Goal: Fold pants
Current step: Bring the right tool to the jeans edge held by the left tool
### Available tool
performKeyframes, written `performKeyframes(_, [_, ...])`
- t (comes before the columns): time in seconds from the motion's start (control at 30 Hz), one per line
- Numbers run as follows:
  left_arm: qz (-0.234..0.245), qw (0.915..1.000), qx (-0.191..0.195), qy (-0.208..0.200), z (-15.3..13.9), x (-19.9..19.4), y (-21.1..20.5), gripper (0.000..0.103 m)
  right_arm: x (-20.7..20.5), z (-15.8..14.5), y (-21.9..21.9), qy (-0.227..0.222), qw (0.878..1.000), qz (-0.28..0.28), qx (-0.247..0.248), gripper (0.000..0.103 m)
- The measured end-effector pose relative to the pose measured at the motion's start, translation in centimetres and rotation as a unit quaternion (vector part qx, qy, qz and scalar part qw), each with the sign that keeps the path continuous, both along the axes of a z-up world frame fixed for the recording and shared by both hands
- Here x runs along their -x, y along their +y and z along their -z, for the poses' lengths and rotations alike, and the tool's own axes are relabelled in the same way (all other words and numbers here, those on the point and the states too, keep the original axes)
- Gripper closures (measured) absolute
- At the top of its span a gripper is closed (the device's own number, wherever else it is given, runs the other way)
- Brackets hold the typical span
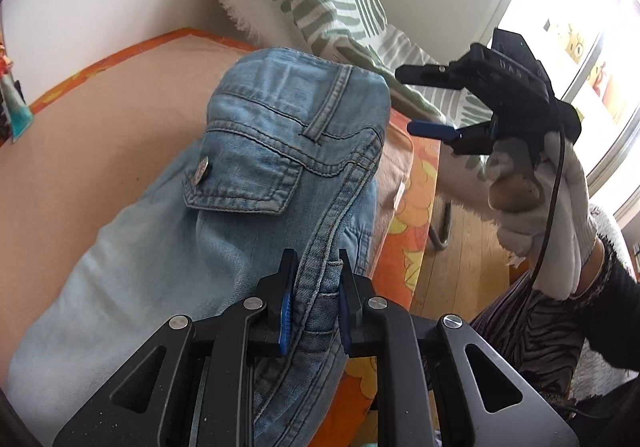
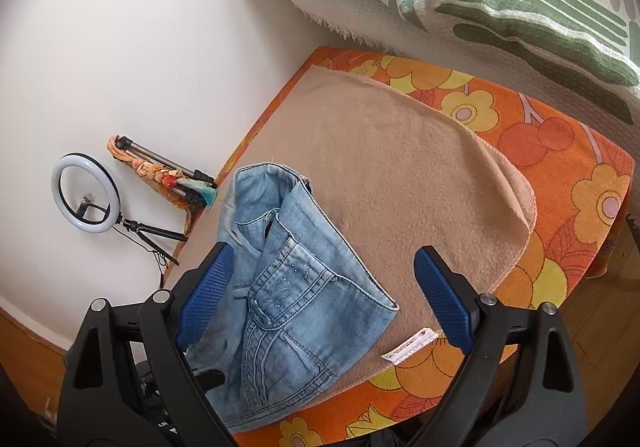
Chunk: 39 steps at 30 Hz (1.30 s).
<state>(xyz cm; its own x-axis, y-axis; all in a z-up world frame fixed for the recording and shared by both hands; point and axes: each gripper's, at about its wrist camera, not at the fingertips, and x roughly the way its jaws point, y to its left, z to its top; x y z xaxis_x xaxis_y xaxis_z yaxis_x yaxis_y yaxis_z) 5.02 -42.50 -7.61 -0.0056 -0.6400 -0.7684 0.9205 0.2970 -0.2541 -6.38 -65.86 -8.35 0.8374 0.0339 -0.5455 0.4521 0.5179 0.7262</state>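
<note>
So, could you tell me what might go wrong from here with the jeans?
1. The left tool pinches only a bunched seam of the jeans, so the denim could slip out.
2. The right tool is open and holds nothing, so the free side may sag and crease.
3. The jeans lie near the edge of the beige blanket and could slide off.

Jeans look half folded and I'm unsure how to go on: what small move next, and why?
Probably bring the open right gripper down onto the free waist edge. The left gripper already pinches the jeans at a seam, so a second grip would let both hands lay them flat on the beige blanket.
</note>
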Motion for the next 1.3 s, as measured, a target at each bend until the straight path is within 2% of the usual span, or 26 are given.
performKeyframes(0.13, [0.036, 0.9973, -0.031, -0.056, 0.6, 2.4, -1.0, 0.087, 0.3, 1.7, -0.3, 0.006, 0.999, 0.001, -0.033, 0.01])
performKeyframes(0.23, [0.066, 0.9911, -0.055, -0.102, 1.0, 4.1, -1.6, 0.087, 0.6, 3.0, -0.3, 0.019, 0.998, 0.002, -0.052, 0.01])
performKeyframes(0.3, [0.075, 0.9883, -0.068, -0.114, 1.5, 4.6, -1.9, 0.087, 0.7, 3.9, -0.1, 0.024, 0.997, -0.005, -0.066, 0.01])
performKeyframes(0.47, [0.065, 0.9904, -0.08, -0.092, 2.3, 3.6, -3.2, 0.087, 1.1, 5.1, 0.9, 0.029, 0.996, -0.016, -0.084, 0.011])
performKeyframes(0.6, [0.059, 0.9912, -0.082, -0.085, 2.8, 3.6, -3.1, 0.087, 2.1, 4.3, 1.2, 0.012, 0.997, -0.005, -0.077, 0.023])
performKeyframes(0.73, [0.049, 0.9936, -0.08, -0.063, 3.0, 3.0, -3.0, 0.087, 1.8, 3.6, 1.9, -0.009, 0.997, -0.031, -0.074, 0.027])
performKeyframes(0.9, [0.045, 0.995, -0.075, -0.049, 3.3, 2.5, -2.9, 0.087, -0.1, 5.3, 3.6, 0.037, 0.995, -0.06, -0.07, 0.038])
performKeyframes(0.97, [0.042, 0.9957, -0.072, -0.042, 3.4, 2.3, -2.9, 0.087, -0.6, 6.1, 3.9, 0.054, 0.994, -0.064, -0.073, 0.039])
performKeyframes(1.07, [0.04, 0.9965, -0.066, -0.033, 3.7, 1.9, -2.8, 0.087, -0.7, 6.0, 4.4, 0.053, 0.994, -0.067, -0.07, 0.039])
performKeyframes(1.13, [0.039, 0.9968, -0.063, -0.028, 3.8, 1.8, -2.7, 0.087, -0.9, 6.4, 4.9, 0.037, 0.992, -0.075, -0.096, 0.039])
performKeyframes(1.2, [0.038, 0.9972, -0.06, -0.023, 3.7, 1.6, -2.4, 0.087, -1.4, 6.1, 5.5, 0.033, 0.993, -0.078, -0.08, 0.039])
performKeyframes(1.3, [0.035, 0.9979, -0.054, -0.013, 3.9, 1.2, -1.9, 0.087, -1.8, 6.2, 5.7, 0.017, 0.993, -0.073, -0.087, 0.039])
